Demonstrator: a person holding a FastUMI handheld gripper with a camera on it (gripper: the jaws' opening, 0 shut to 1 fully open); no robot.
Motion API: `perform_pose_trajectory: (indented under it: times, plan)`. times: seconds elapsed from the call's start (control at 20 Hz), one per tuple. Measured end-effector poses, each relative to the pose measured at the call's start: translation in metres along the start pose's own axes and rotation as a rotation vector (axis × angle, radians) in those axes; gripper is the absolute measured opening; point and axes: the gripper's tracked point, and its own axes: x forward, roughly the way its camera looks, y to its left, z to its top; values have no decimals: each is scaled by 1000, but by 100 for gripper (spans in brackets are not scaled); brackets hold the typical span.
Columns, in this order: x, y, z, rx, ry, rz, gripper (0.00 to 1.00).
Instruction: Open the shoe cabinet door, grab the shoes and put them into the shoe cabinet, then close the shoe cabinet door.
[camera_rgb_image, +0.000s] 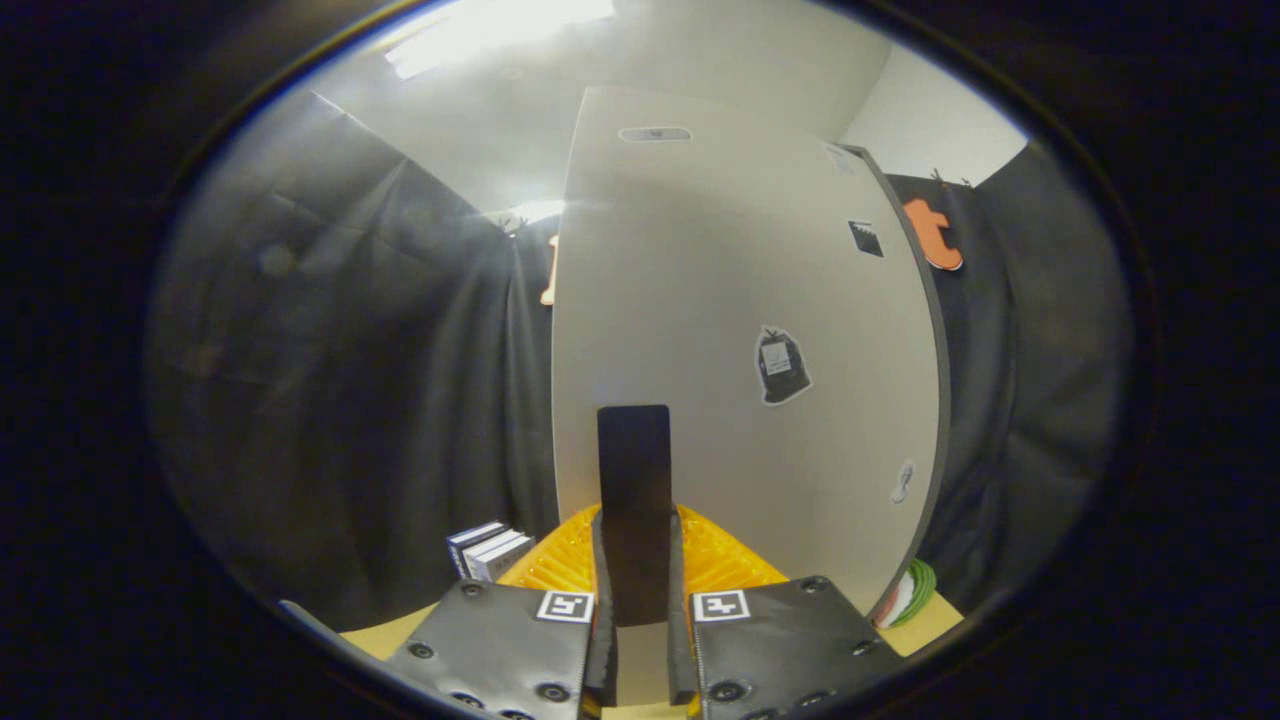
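1. The gripper (640, 590) is clamping its fingers (600, 600) on a black handle (634, 480).
2. The shoe cabinet door (740, 330) is standing tall just beyond, hiding the cabinet's inside.
3. Books (488, 550) are sitting left of the door.

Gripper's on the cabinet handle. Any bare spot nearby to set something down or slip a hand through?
Gripper is shut on the black handle of the white cabinet door. Bare tabletop lies left of the fingers, in front of the books. Right is crowded: a green-and-white item sits against the door's edge, leaving a thin strip.
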Motion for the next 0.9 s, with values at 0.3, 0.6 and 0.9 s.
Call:
perform_pose_trajectory:
  times: [0.3,0.6,0.9]
  plan:
    - [-33,-19,7,0,-9,39,22]
    - [-74,-43,11,-2,-16,31,21]
    - [-115,-80,19,1,-31,-8,21]
